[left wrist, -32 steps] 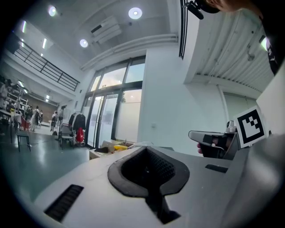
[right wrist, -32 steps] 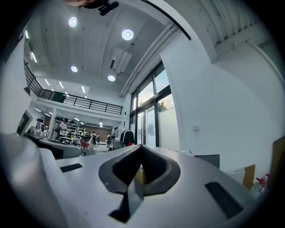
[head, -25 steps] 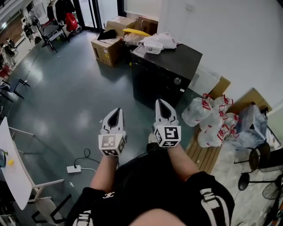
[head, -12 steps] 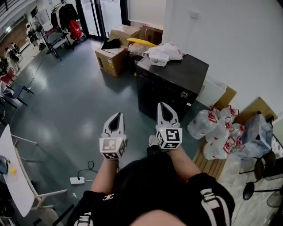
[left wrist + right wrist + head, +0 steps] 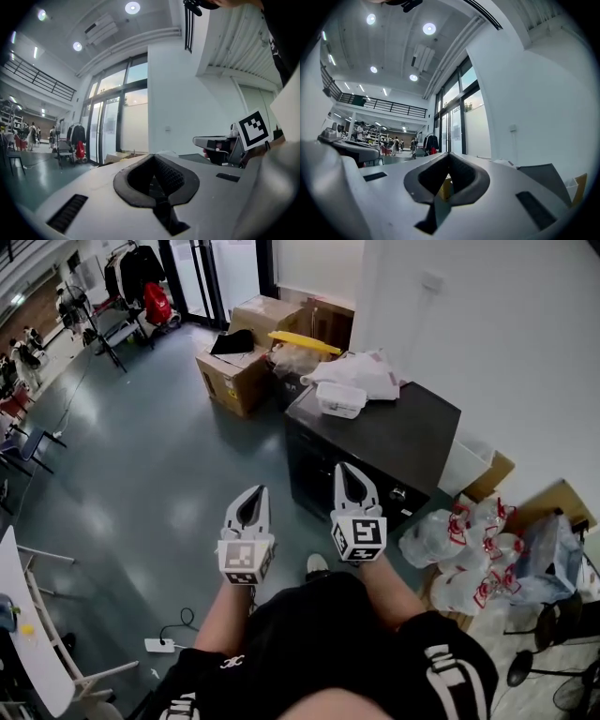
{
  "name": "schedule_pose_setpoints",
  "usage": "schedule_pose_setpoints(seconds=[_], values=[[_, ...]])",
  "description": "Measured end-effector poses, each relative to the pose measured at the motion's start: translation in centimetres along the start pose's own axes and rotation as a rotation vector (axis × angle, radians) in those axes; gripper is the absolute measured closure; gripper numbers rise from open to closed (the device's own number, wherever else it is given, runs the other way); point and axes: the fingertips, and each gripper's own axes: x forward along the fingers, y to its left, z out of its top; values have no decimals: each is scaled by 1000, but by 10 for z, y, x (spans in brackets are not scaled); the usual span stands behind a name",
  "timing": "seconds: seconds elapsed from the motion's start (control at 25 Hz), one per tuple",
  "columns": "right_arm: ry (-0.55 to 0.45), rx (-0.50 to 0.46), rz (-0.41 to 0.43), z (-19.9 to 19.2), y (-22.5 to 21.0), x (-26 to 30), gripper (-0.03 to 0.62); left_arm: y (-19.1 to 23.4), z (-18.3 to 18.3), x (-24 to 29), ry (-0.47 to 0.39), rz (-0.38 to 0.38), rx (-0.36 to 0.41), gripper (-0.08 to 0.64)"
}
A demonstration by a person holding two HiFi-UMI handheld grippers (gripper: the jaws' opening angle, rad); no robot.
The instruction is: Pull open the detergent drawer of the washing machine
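The step in hand is judged to be the approach: the drawer is not yet pulled, and neither pair of tongs touches the machine.

Nearest, in front of the person's torso, the left tongs point(image 5: 253, 495) and the right tongs point(image 5: 349, 471) are held out side by side, about level, over the floor point(image 5: 141, 456). Both are clenched, tip against tip, with nothing gripped. In the left gripper view only the far room is seen through the hollow behind the closed tips of the left tongs point(image 5: 155, 158), and the same holds for the right tongs point(image 5: 449, 156) in the right gripper view.

Beyond the right tongs the black washing machine point(image 5: 403, 432) is seen, its front turned toward the person, with a knob point(image 5: 398, 493) on the upper front. The detergent drawer cannot be made out; it is supposed to lie along that upper front strip, partly hidden behind the right tongs. A white container point(image 5: 339, 399) and a crumpled white bag point(image 5: 361, 371) are laid on the machine's top. Farther off, cardboard boxes point(image 5: 234, 376) are set by the wall.

Next, the gap must be closed, one pair of tongs opened, shut on the drawer's front lip, and drawn straight back.
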Motion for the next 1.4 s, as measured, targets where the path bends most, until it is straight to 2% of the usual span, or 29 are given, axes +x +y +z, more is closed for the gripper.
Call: schedule_pose_setpoints(seconds=[0.28,0.44,0.6,1.0,1.24,1.4], values=[[36,7,10,-24,-63,103,589,25,-7,126,34,4,-49,558],[53,20,15,-36,-95,151,589,32,-8,185,47,6,-43,558],[44,21,39,-37,-109,191,589,47,-6,228,51,21,-40,558],[45,22,48,-34,-108,249,589,96,-1,277,50,41,-115,558],[59,14,-38,-39,-114,262,589,120,-12,303,64,-19,-127,558],[74,3,-86,-43,-115,261,589,125,-9,313,28,-83,-97,557]])
